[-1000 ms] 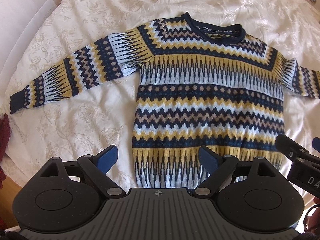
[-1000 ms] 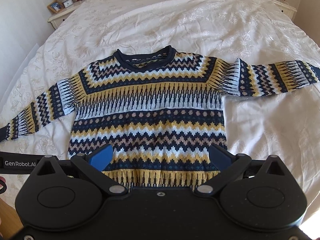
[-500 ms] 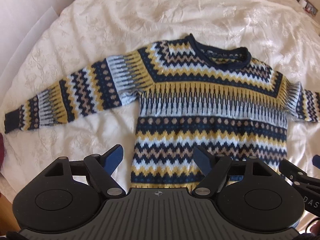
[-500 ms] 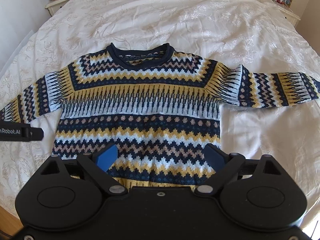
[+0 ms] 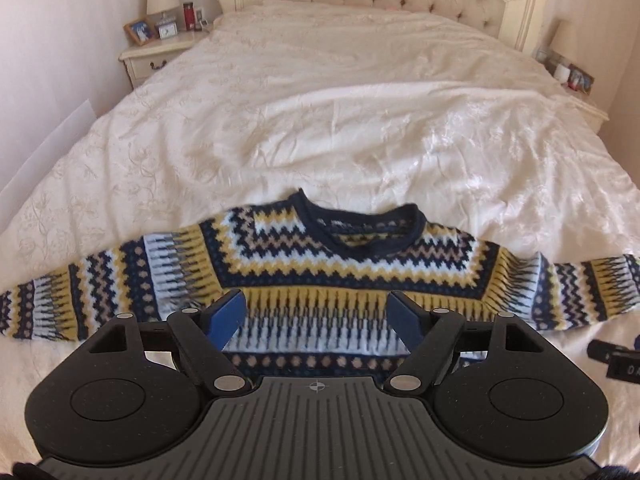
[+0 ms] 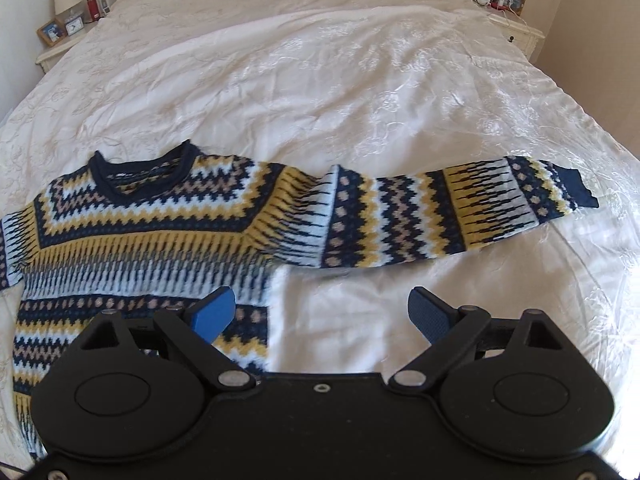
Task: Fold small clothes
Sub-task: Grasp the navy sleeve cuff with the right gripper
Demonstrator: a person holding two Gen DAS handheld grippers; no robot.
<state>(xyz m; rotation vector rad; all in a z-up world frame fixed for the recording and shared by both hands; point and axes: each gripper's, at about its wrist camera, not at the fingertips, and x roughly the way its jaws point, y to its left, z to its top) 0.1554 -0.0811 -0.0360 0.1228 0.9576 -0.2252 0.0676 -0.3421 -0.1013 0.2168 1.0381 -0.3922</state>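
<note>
Stretching wide and bare toward the headboard, bed [image 5: 360, 120]. Lying flat near its foot edge, sweater [image 5: 340, 264], sleeves reaching sideways. Hovering with fingers spread, gripping nothing: left gripper [image 5: 318, 318] over the chest, right gripper [image 6: 322, 314] beside the right side seam.

The sweater [image 5: 320, 264] is knitted in navy, mustard yellow, pale blue and tan zigzag bands with rows of dots and a plain navy collar and cuff. The bedspread [image 6: 360, 92] is cream with a faint floral pattern. Each black hand-held gripper carries blue pads [image 6: 212, 314].
</note>
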